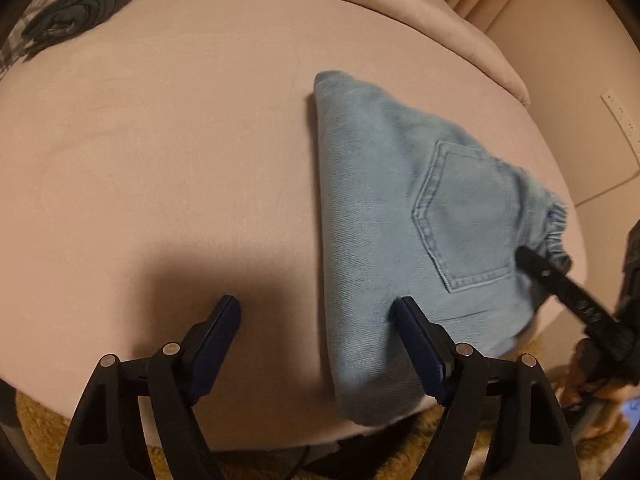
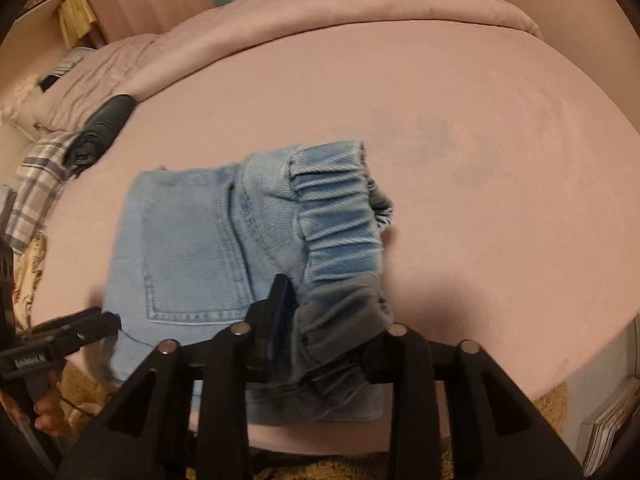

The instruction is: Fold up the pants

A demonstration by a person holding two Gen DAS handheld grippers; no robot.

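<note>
Light-blue denim pants [image 1: 380, 208] lie folded on the pink bed [image 1: 160, 160], back pocket up, near the front edge. My left gripper [image 1: 318, 314] stands open low over the sheet. Its right finger [image 1: 416, 340] rests at the pants' near left fold, and its left finger is on bare sheet. My right gripper [image 2: 328, 312] is shut on the bunched elastic waistband [image 2: 340, 240], which it holds lifted off the bed. Its right finger is hidden under the cloth. From the left wrist view, one right gripper finger [image 1: 540, 270] shows at the waistband.
A dark rolled garment [image 2: 104, 128] and plaid cloth [image 2: 36, 176] lie at the far left of the bed. A folded pink duvet [image 2: 360, 4] runs along the back. A tan rug [image 1: 400, 452] lies below the front edge. Stacked magazines [image 2: 612, 432] stand at the lower right.
</note>
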